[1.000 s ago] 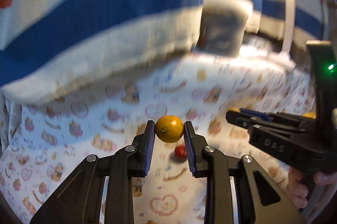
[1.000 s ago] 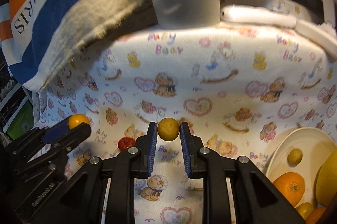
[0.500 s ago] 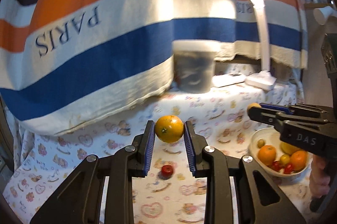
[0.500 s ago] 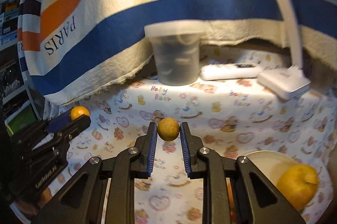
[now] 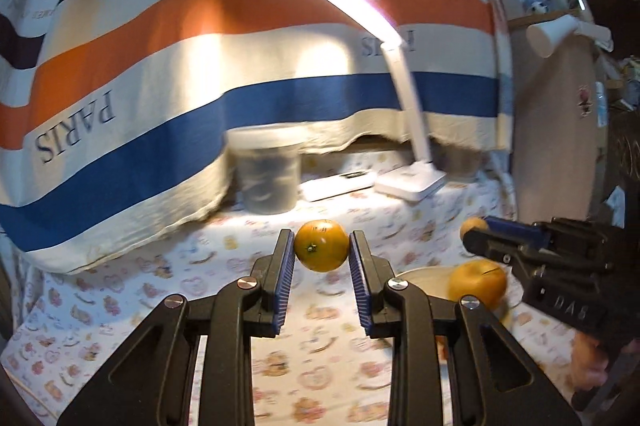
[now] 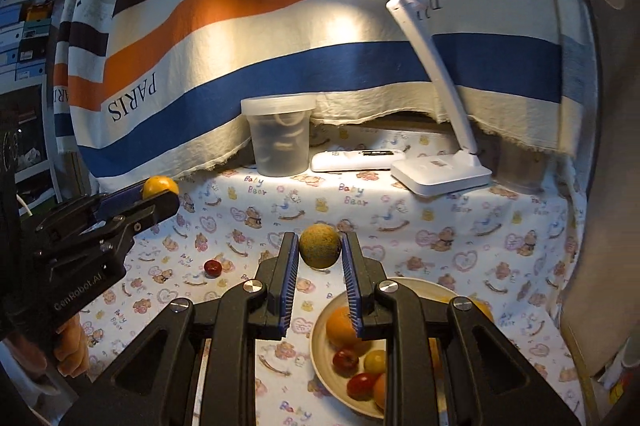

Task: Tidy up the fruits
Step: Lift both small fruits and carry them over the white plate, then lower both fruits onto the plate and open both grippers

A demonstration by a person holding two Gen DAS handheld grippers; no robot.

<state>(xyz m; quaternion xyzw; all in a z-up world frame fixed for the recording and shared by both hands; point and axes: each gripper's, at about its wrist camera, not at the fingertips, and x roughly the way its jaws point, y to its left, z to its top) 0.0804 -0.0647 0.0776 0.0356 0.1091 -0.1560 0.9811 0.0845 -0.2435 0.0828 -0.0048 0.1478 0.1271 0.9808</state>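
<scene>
1. Our left gripper's [image 5: 322, 258] fingers [image 5: 282, 278] were clamped on a small orange citrus fruit [image 5: 321, 245], pressing its two sides with the stem end turned toward the camera, well above the bench [image 5: 224, 290].
2. Our right gripper's [image 6: 320, 258] fingers [image 6: 290, 278] were pinched narrow on a duller, brownish-yellow round fruit [image 6: 320, 246], held at its widest part and also clear of the bench.
3. In the right wrist view, the bowl [image 6: 320, 350] sat near us and to the right, just below the right gripper. It held an orange [image 6: 340, 324], small red fruits and a yellow one.
4. One red fruit [image 6: 212, 267] lay alone on the printed cloth to the left, well apart from the bowl.
5. At the far edge stood a lidded plastic tub [image 6: 280, 138], a white flat device and the desk lamp's base [image 6: 440, 174].
6. We judged both held fruits light and firm, with smooth rounded skins that could roll or squirt out if gripped off-centre, so the hold belonged across the middle, as it was.
7. The small red fruit looked softer and thinner-skinned. We judged it would want a gentle squeeze across its widest part.
8. We judged the step in hand to be carrying both fruits to the bowl, releasing them low so they would not bounce or bruise what lay inside.
</scene>
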